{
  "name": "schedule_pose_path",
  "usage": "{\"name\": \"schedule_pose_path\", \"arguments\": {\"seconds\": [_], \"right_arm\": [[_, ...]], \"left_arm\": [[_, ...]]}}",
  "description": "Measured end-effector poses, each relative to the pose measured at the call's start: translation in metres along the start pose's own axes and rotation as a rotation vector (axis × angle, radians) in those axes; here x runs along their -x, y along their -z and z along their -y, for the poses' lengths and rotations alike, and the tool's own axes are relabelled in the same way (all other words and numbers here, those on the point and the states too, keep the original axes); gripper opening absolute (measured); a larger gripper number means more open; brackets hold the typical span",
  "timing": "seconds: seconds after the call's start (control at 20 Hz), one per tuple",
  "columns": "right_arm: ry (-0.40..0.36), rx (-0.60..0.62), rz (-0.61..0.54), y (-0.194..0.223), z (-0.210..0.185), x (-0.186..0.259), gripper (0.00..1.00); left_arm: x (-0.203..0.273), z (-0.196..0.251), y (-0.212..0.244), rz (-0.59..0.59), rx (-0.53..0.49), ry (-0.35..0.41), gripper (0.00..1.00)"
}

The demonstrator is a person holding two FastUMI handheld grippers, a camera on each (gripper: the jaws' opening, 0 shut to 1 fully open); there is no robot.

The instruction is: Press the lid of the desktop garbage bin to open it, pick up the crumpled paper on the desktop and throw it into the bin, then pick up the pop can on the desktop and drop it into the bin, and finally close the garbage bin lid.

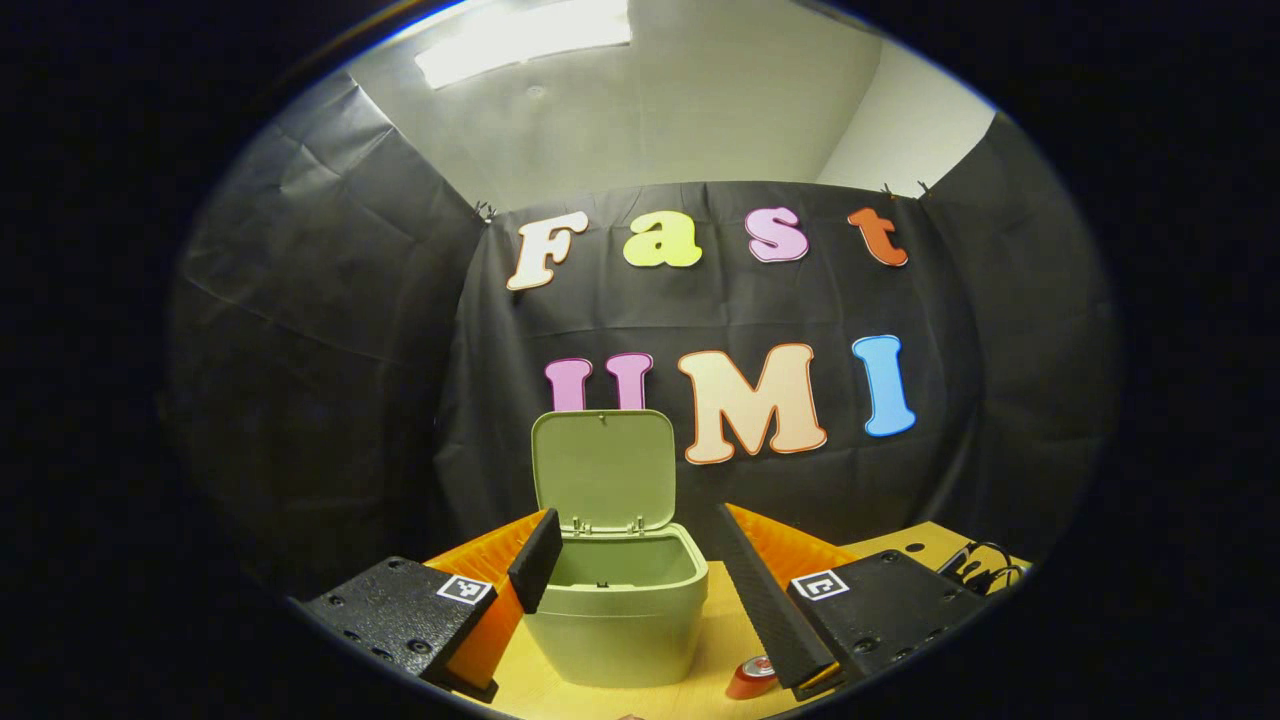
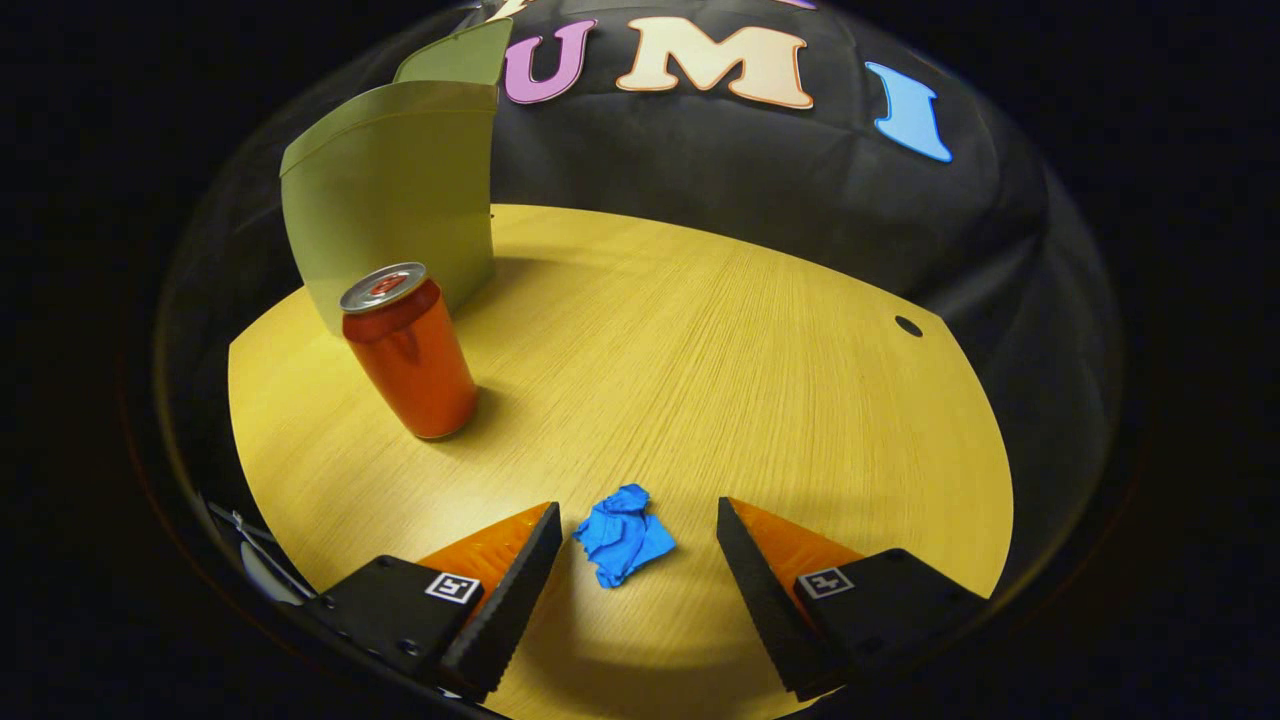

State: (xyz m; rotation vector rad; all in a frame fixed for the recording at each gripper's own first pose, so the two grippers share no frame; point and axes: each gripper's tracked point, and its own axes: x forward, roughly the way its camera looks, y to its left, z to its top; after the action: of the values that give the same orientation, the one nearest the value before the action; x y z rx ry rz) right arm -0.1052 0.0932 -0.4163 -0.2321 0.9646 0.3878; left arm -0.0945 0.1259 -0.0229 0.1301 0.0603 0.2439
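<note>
In the left gripper view the pale green bin stands on the wooden desk with its lid swung upright. My left gripper hovers open in front of it, holding nothing. The red can's top peeks out low at the right. In the right gripper view a crumpled blue paper lies on the desk between the fingers of my open right gripper, untouched. The red pop can stands upright farther off to the left, just before the bin.
The wooden desk has a small dark hole near its far right edge. Black cables lie at the desk's right side in the left gripper view. Black cloth walls close the booth behind.
</note>
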Motion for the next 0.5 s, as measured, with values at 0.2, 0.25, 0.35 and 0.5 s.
{"name": "schedule_pose_path", "arguments": {"seconds": [0.2, 0.25, 0.35, 0.5], "right_arm": [[-0.019, -0.018, -0.005, -0.002, -0.005, 0.001, 0.28], [-0.024, -0.025, 0.019, -0.012, -0.005, 0.007, 0.28], [-0.027, -0.036, 0.090, -0.039, -0.007, 0.016, 0.28], [-0.021, -0.042, 0.197, -0.086, -0.006, 0.033, 0.28]], "left_arm": [[-0.004, -0.003, 0.007, -0.012, -0.004, -0.004, 0.92], [-0.005, -0.005, 0.007, -0.013, -0.004, -0.008, 0.92], [-0.006, -0.008, 0.008, -0.015, 0.004, -0.012, 0.92], [-0.008, -0.012, 0.010, -0.014, 0.021, -0.017, 0.92]]}}
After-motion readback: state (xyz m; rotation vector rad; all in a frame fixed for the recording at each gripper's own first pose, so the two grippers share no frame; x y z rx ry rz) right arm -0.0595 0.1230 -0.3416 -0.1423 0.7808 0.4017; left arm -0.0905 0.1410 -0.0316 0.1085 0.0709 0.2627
